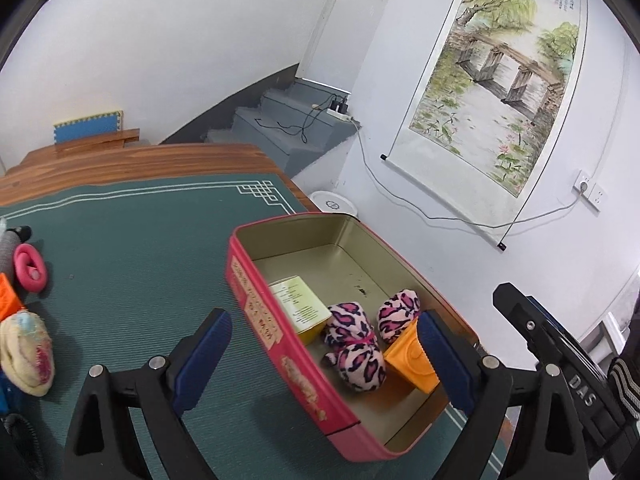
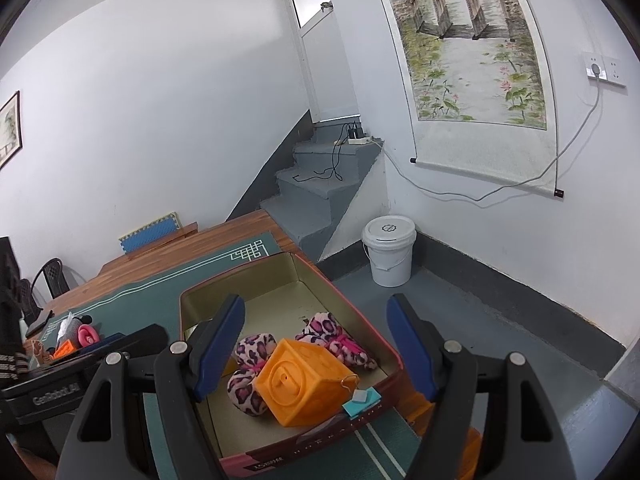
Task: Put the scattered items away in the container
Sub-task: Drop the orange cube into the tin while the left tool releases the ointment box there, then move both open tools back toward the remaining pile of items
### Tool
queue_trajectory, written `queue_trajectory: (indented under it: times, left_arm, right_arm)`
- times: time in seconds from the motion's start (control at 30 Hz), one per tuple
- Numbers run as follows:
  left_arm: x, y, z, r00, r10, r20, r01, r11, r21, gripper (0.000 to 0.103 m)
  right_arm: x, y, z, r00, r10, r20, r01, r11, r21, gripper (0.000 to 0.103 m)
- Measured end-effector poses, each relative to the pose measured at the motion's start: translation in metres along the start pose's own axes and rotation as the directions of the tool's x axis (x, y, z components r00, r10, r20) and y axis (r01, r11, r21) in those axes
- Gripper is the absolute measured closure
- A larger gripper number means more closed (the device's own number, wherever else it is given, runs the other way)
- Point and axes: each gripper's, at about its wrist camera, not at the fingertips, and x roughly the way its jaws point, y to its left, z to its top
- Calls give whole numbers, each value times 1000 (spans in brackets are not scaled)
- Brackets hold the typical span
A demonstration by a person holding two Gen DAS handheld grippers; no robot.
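Note:
A red tin (image 1: pixel 256 320) with a gold inside stands open on the green mat (image 1: pixel 132 264). In it lie a yellow-green box (image 1: pixel 302 304), a pink leopard plush (image 1: pixel 356 356) and an orange cube (image 1: pixel 412 360). My left gripper (image 1: pixel 326 360) is open and straddles the tin's near wall, with nothing between its pads. My right gripper (image 2: pixel 316 340) hangs open above the orange cube (image 2: pixel 304 384) in the tin (image 2: pixel 320 440), its pads clear of it. A pink ring (image 1: pixel 30 266), a cream plush (image 1: pixel 26 356) and an orange piece (image 1: pixel 8 296) lie on the mat at the left.
A teal tag (image 2: pixel 362 398) on a wire rests on the tin's near rim. The tin sits near the wooden table's right edge (image 1: pixel 296 188). Beyond it on the floor are a white bucket (image 2: pixel 388 252) and grey stairs (image 2: pixel 320 196). A scroll painting (image 2: pixel 472 40) hangs on the wall.

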Motion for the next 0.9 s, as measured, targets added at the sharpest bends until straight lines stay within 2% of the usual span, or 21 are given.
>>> queue_trajectory:
  times: [0.3, 0.47, 0.6, 0.77, 0.9]
  left_arm:
    - [-41, 32, -15, 996, 86, 19, -85, 996, -33, 8]
    - [-63, 49, -24, 987, 156, 32, -155, 987, -37, 8]
    - [-80, 61, -32, 973, 226, 49, -224, 974, -35, 8]
    - [-102, 77, -44, 941, 332, 65, -331, 943, -29, 8]
    - [-120, 90, -55, 924, 377, 70, -376, 926, -33, 8]
  right_arm:
    - [6, 13, -11, 1000, 7, -1, -7, 999, -51, 26]
    - [10, 24, -18, 1000, 10, -5, -10, 995, -98, 26]
    - [14, 32, -24, 1000, 11, -14, -12, 991, -132, 26]
    - [15, 42, -31, 1000, 3, -2, -3, 984, -180, 26]
    - [16, 52, -37, 1000, 3, 7, -1, 974, -225, 24]
